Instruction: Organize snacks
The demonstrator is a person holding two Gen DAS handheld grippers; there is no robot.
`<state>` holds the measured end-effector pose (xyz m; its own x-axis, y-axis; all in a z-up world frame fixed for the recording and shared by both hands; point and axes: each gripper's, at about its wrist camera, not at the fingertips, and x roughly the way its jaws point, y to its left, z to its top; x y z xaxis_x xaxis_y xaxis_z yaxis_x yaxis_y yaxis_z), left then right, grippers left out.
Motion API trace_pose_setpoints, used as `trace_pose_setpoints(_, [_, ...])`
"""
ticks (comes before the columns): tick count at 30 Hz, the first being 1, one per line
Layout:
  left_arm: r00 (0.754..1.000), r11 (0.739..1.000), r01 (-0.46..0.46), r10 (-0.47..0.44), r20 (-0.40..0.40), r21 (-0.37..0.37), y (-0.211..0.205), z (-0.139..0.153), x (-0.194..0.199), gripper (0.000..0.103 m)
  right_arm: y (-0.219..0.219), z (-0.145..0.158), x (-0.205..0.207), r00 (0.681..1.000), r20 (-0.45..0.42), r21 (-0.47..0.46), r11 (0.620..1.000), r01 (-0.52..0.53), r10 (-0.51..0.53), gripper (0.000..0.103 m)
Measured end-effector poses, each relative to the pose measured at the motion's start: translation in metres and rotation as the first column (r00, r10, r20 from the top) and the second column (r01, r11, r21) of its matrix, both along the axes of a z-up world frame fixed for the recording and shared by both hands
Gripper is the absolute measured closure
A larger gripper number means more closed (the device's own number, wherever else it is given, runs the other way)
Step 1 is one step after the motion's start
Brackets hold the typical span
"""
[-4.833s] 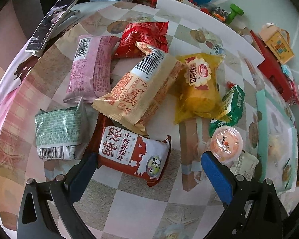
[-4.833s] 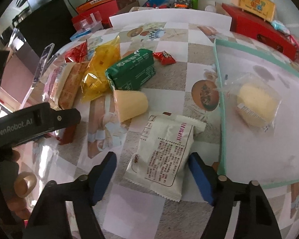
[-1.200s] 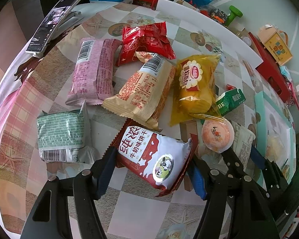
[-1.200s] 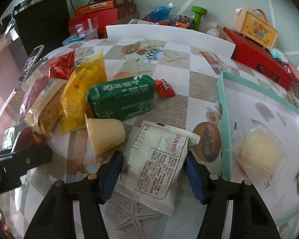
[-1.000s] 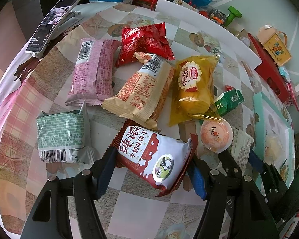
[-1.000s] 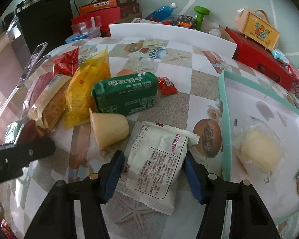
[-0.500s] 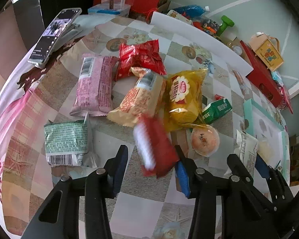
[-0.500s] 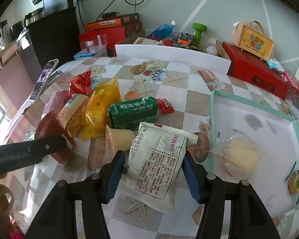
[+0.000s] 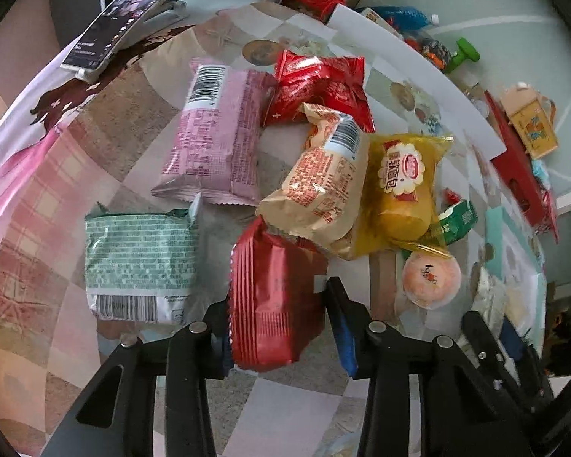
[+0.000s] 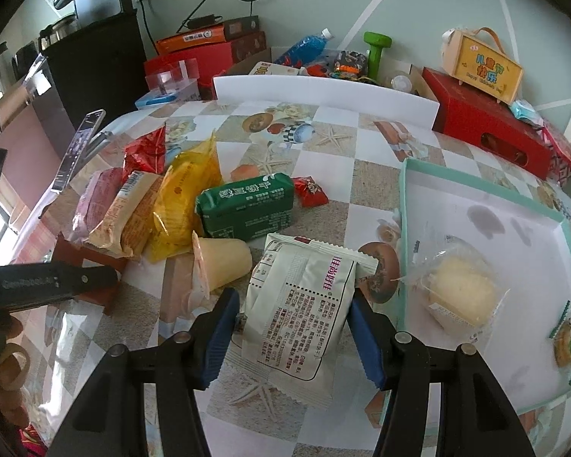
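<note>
Both pairs of blue-padded fingers are clamped on snacks. Those of the left gripper [image 9: 281, 323] have just been closing on the dark red crinkled foil packet [image 9: 274, 297], which stands on edge between them, its back turned so the print is hidden. Those of the right gripper [image 10: 293, 337] pinch the flat white printed sachet [image 10: 304, 312] by its sides, tilted up off the checked tablecloth [image 10: 365, 182].

I'd say this is the carry step: two packets picked, neither yet put away. Off to the right fingers' right lies the mint-rimmed white tray [image 10: 403, 205], already holding a clear-wrapped pale yellow cake [image 10: 460, 293], so the sachet wants swinging right and lowering in; the red packet has further to go across the table.

Beyond the left fingers the rest of the pile waits: a pink wrapper [image 9: 217, 141], a pale green wrapper [image 9: 141, 259], a yellow bag [image 9: 403, 194]. Whether either packet has fully cleared the cloth I can't tell, and the tray's near corner is cut off.
</note>
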<state>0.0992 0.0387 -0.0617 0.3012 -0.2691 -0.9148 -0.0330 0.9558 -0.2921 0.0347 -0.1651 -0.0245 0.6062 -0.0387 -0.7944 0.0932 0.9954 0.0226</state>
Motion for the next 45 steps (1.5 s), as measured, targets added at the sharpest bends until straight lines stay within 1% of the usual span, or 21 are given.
trace_pose_setpoints(2, [1.0, 0.999, 0.012, -0.013, 0.012, 0.035, -0.007, 0.001, 0.001, 0.06, -0.001, 0.001, 0.0, 1.0, 0.0, 0.005, 1.0, 0.001, -0.001, 0.042])
trace_pose_setpoints(3, [1.0, 0.999, 0.014, -0.014, 0.014, 0.04, -0.01, 0.002, 0.001, 0.061, -0.001, 0.001, 0.0, 1.0, 0.0, 0.007, 1.0, 0.002, -0.002, 0.042])
trace_pose_setpoints(4, [1.0, 0.999, 0.016, -0.017, 0.016, 0.038, -0.011, 0.002, 0.001, 0.065, -0.001, 0.001, 0.0, 1.0, 0.001, 0.008, 1.0, 0.002, -0.002, 0.042])
trace_pose_setpoints(5, [1.0, 0.999, 0.018, -0.019, 0.017, 0.029, -0.012, 0.002, 0.001, 0.073, -0.002, 0.001, 0.0, 1.0, 0.001, 0.01, 1.0, 0.002, -0.002, 0.042])
trace_pose_setpoints(6, [1.0, 1.0, 0.019, -0.019, 0.019, 0.02, -0.01, 0.002, 0.001, 0.077, -0.002, 0.002, 0.0, 1.0, 0.002, 0.013, 1.0, 0.002, -0.002, 0.042])
trace_pose_setpoints(7, [0.999, 1.0, 0.018, -0.019, 0.026, 0.018, -0.011, 0.004, -0.001, 0.078, -0.002, 0.004, -0.001, 1.0, 0.006, 0.016, 1.0, 0.001, -0.001, 0.042])
trace_pose_setpoints(17, [0.993, 1.0, 0.003, -0.004, 0.121, 0.007, -0.004, 0.037, -0.02, 0.078, -0.005, 0.036, -0.014, 0.994, 0.109, 0.036, 0.999, 0.004, -0.008, 0.042])
trace_pose_setpoints(26, [0.983, 1.0, 0.023, -0.025, 0.181, 0.015, -0.011, 0.059, -0.025, 0.078, -0.019, 0.043, -0.015, 0.991, 0.128, 0.055, 0.998, 0.027, -0.034, 0.042])
trace_pose_setpoints(29, [0.975, 0.999, 0.038, -0.042, 0.219, 0.023, -0.017, 0.07, -0.03, 0.078, -0.036, 0.051, -0.016, 0.985, 0.157, 0.032, 0.997, 0.066, -0.07, 0.042])
trace_pose_setpoints(31, [0.97, 0.998, 0.059, -0.064, 0.236, 0.028, -0.026, 0.075, -0.031, 0.078, -0.052, 0.055, -0.016, 0.978, 0.171, 0.001, 0.993, 0.118, -0.116, 0.042])
trace_pose_setpoints(35, [0.962, 0.993, 0.112, -0.118, 0.247, 0.035, -0.051, 0.084, -0.028, 0.078, -0.09, 0.057, -0.017, 0.962, 0.181, -0.018, 0.977, 0.21, -0.204, 0.042])
trace_pose_setpoints(37, [0.951, 0.988, 0.147, -0.152, 0.269, 0.039, -0.067, 0.093, -0.026, 0.078, -0.109, 0.058, -0.019, 0.951, 0.183, -0.014, 0.966, 0.258, -0.251, 0.042])
trace_pose_setpoints(38, [0.942, 0.985, 0.168, -0.175, 0.286, 0.049, -0.077, 0.098, -0.025, 0.078, -0.121, 0.057, -0.02, 0.942, 0.182, -0.007, 0.957, 0.289, -0.283, 0.042])
trace_pose_setpoints(41, [0.919, 0.972, 0.223, -0.234, 0.318, 0.071, -0.104, 0.11, -0.023, 0.078, -0.144, 0.056, -0.023, 0.925, 0.178, 0.005, 0.94, 0.34, -0.335, 0.042])
trace_pose_setpoints(45, [0.882, 0.943, 0.322, -0.332, 0.335, 0.085, -0.149, 0.117, -0.019, 0.078, -0.167, 0.054, -0.028, 0.905, 0.178, -0.007, 0.919, 0.394, -0.387, 0.042])
